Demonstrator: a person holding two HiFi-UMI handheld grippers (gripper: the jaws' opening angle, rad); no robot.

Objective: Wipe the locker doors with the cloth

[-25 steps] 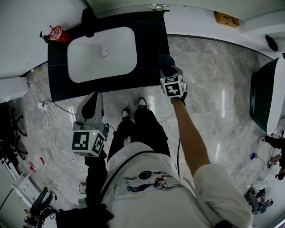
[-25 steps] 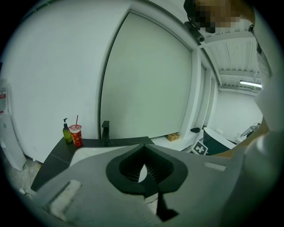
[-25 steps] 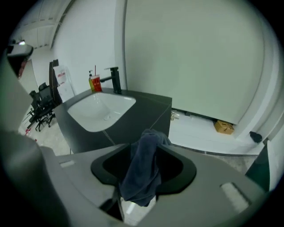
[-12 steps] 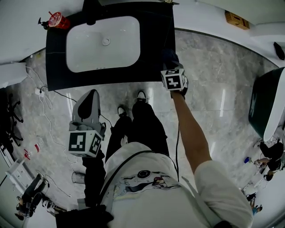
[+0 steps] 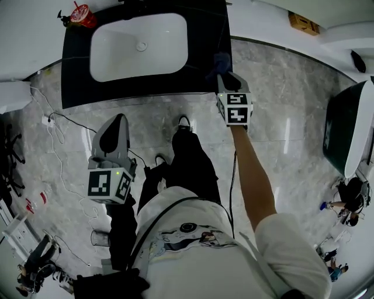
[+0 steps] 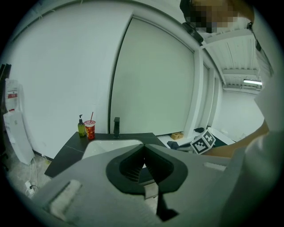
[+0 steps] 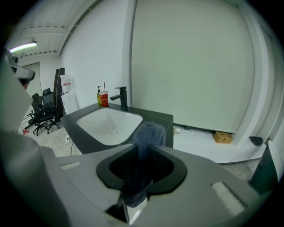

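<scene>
My right gripper (image 7: 143,153) is shut on a blue-grey cloth (image 7: 149,135); its jaws have just been closing with the cloth between them. The cloth (image 5: 221,61) sticks up past the fingertips and hangs over the right front corner of the black counter (image 5: 204,35), with the right gripper (image 5: 228,77) just behind it. A tall pale door panel (image 7: 191,66) fills the wall beyond the counter, and shows as the same panel (image 6: 151,80) in the left gripper view. My left gripper (image 5: 115,125) is held lower at the left, over the floor, its jaws (image 6: 143,153) shut on nothing.
A white sink (image 5: 140,44) is set into the counter, with a dark tap (image 7: 122,97), a red cup (image 5: 82,14) and a green bottle (image 6: 81,127). A cardboard box (image 5: 304,23) lies by the wall. A dark tub (image 5: 345,128) stands at right; cables (image 5: 58,122) trail left.
The right gripper has lifted off the counter's corner with the cloth in its jaws. The left gripper has shifted a little across the floor, and the counter sits higher in view.
</scene>
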